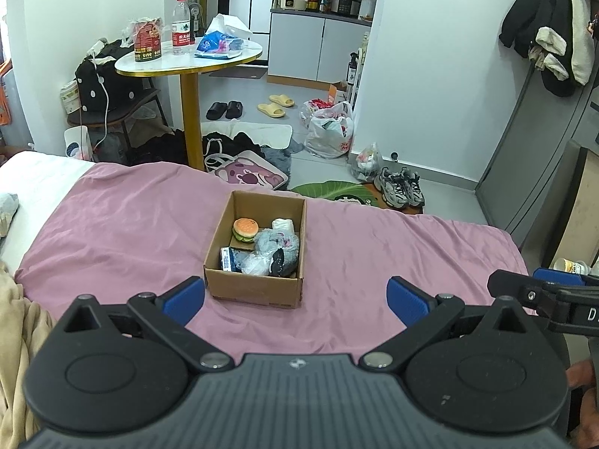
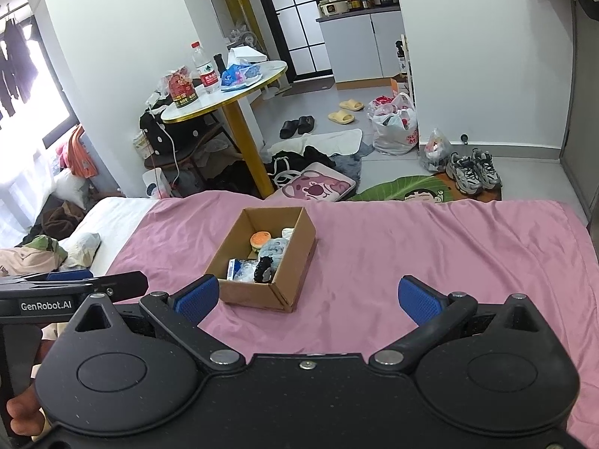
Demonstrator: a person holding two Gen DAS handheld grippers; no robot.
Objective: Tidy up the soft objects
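Observation:
A brown cardboard box (image 1: 224, 247) (image 2: 295, 235) sits open-topped on the pink bedsheet (image 1: 112, 232) (image 2: 430, 247). Inside lie a toy burger (image 1: 245, 229) (image 2: 261, 240), a grey plush (image 1: 277, 244) (image 2: 275, 247), a white roll (image 1: 282, 223), a blue-and-white packet (image 1: 229, 258) (image 2: 234, 268), crinkled clear plastic (image 1: 256, 263) and a black soft item (image 1: 279, 260) (image 2: 264, 269). My left gripper (image 1: 295, 299) hangs open just short of the box, nothing between its blue pads. My right gripper (image 2: 307, 297) is open too, with the box ahead to its left. Each gripper shows at the edge of the other's view.
Past the bed's foot stands a round gold-legged table (image 1: 187, 61) (image 2: 224, 93) with a bottle and packets. Clothes, bags, slippers and trainers (image 1: 400, 186) litter the floor. A beige blanket (image 1: 15, 318) lies at my left; pillows and clothes (image 2: 48, 250) lie on the white sheet.

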